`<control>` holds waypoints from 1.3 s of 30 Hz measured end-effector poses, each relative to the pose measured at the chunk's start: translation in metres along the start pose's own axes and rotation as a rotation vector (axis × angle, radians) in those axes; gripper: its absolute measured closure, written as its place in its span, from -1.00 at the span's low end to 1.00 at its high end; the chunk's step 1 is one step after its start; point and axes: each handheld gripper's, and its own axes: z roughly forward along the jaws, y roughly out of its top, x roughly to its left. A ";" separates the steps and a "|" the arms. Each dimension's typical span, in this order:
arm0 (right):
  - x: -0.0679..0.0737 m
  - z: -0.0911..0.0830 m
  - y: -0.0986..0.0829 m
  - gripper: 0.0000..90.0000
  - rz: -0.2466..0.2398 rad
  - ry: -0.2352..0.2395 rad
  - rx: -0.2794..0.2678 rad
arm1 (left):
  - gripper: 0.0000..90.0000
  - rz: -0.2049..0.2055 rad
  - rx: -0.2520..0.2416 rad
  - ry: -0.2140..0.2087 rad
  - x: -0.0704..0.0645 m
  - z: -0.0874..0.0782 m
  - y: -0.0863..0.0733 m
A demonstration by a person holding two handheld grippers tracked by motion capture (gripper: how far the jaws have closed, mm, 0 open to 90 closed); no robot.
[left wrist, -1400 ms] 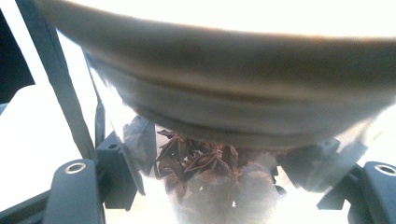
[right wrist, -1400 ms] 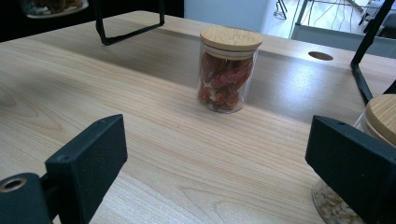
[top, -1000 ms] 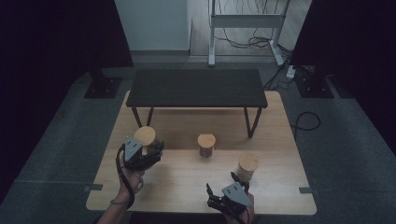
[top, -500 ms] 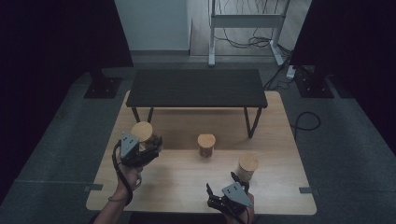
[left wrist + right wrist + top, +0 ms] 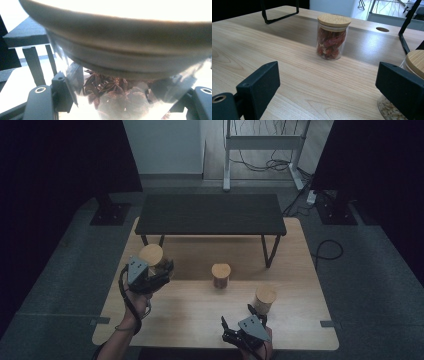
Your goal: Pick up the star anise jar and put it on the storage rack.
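At the left of the high view we are gripping a clear, wooden-lidded star anise jar [image 5: 151,256] in our left tool [image 5: 161,272], one of three jars on the worktop [image 5: 200,315], our right tool [image 5: 243,320] gaping empty.

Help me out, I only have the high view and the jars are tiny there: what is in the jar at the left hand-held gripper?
Observer: Star anise; the left gripper view shows it through the glass of the star anise jar.
Operator: And the middle jar?
Observer: The chili jar holds dried red chilies, bamboo lid on.
Operator: Is the right hand-held gripper holding anything?
Observer: No, the right hand-held gripper is open, beside the seed jar.
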 end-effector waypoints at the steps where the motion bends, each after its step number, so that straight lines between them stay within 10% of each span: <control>1: 0.000 0.000 0.000 -0.89 0.000 0.000 0.000 | -0.42 0.002 0.000 0.000 0.000 0.000 0.001; 39: 0.000 0.000 0.000 -0.89 0.003 0.010 0.002 | -0.42 0.035 -0.062 0.009 0.008 0.019 0.037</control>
